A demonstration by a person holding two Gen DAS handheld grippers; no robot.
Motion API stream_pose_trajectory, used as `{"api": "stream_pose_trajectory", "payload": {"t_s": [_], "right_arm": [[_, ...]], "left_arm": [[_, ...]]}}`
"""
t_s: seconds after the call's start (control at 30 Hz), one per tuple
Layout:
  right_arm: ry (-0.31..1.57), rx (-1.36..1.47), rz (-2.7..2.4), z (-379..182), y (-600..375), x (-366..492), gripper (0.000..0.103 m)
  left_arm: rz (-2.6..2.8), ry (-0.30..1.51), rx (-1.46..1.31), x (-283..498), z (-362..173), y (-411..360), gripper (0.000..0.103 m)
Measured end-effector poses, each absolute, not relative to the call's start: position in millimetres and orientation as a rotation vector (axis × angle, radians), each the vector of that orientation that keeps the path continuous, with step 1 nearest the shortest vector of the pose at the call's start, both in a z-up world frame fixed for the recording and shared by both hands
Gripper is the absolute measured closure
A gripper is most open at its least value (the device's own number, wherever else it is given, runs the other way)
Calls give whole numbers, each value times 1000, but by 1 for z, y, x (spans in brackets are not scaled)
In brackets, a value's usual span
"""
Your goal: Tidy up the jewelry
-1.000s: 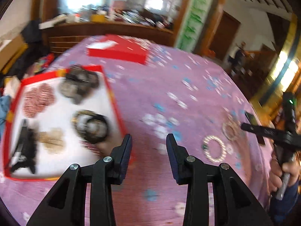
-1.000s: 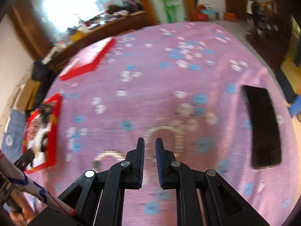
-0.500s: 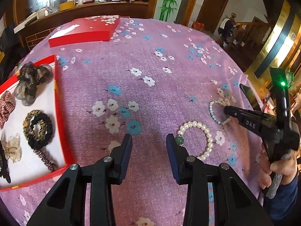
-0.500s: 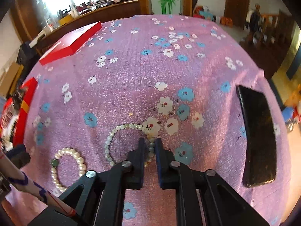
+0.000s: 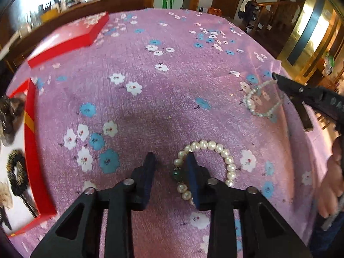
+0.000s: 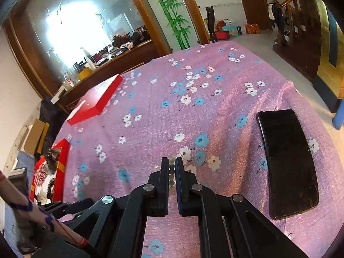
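Note:
My left gripper [image 5: 171, 161] is open, low over the purple flowered cloth. Its right finger sits inside a white pearl bracelet with a green bead [image 5: 206, 146], and the bracelet's left side lies between the fingers. My right gripper [image 6: 171, 164] is shut on a pale green bead bracelet [image 6: 171, 173] and lifts it off the cloth. In the left wrist view that bracelet [image 5: 258, 105] hangs from the right gripper's tip [image 5: 277, 78]. A red tray with a white floor [image 5: 32, 150] holds hair ties at the left.
A red box lid [image 5: 71, 34] lies at the far left of the table, also seen in the right wrist view [image 6: 96, 101]. A black phone [image 6: 288, 161] lies at the right edge. The tray [image 6: 61, 167] is at the left of the right wrist view.
My left gripper swung right from the tray and came down around the pearl bracelet. My right gripper closed on the pale green bracelet and raised it.

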State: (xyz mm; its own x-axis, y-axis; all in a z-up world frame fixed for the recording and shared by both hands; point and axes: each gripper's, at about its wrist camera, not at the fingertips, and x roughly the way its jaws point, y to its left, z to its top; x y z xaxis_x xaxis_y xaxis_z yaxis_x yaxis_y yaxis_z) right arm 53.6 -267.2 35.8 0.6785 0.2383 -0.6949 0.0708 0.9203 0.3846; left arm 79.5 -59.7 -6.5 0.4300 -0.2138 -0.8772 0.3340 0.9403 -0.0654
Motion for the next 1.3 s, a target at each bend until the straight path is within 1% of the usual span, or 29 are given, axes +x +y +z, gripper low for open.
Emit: {"api": "stream_pose_trajectory", "payload": {"t_s": [0.03, 0.1, 0.13, 0.27, 0.47, 0.5, 0.53, 0.67, 0.77, 0.87, 0.93, 0.97, 1.0, 1.1, 1.3], "right_arm": [[824, 404, 105, 37, -266, 54, 98], [819, 407, 117, 37, -264, 53, 97], [814, 405, 125, 37, -263, 52, 97], [784, 400, 152, 43, -257, 45, 97], [722, 381, 210, 56, -244, 35, 97], [716, 379, 220, 57, -243, 34, 97], [710, 376, 229, 59, -241, 33, 97], [698, 364, 255, 61, -234, 30, 97], [696, 362, 256, 61, -233, 31, 97], [708, 366, 252, 59, -234, 32, 97], [718, 369, 250, 57, -234, 34, 97], [720, 370, 250, 56, -235, 34, 97], [722, 370, 250, 56, -235, 34, 97], [724, 368, 253, 56, -234, 34, 97], [726, 374, 258, 56, -235, 34, 97]], "left_arm": [[-339, 1061, 141, 78, -7, -62, 79], [-332, 1029, 171, 76, -9, -66, 92], [-325, 999, 197, 72, -10, -69, 93], [-330, 932, 184, 68, -10, -65, 94], [-286, 799, 90, 64, 21, -41, 94], [-276, 786, 84, 65, 23, -40, 98], [-266, 767, 70, 64, 28, -35, 99], [-236, 702, 51, 59, 41, -27, 100], [-235, 702, 58, 60, 43, -28, 100], [-252, 764, 59, 70, 36, -27, 99], [-255, 833, 19, 78, 30, -19, 88], [-253, 850, -4, 81, 28, -15, 78], [-248, 867, -13, 84, 27, -10, 72], [-226, 899, -5, 89, 20, -4, 67], [-233, 958, 72, 90, 4, -16, 67]]}}
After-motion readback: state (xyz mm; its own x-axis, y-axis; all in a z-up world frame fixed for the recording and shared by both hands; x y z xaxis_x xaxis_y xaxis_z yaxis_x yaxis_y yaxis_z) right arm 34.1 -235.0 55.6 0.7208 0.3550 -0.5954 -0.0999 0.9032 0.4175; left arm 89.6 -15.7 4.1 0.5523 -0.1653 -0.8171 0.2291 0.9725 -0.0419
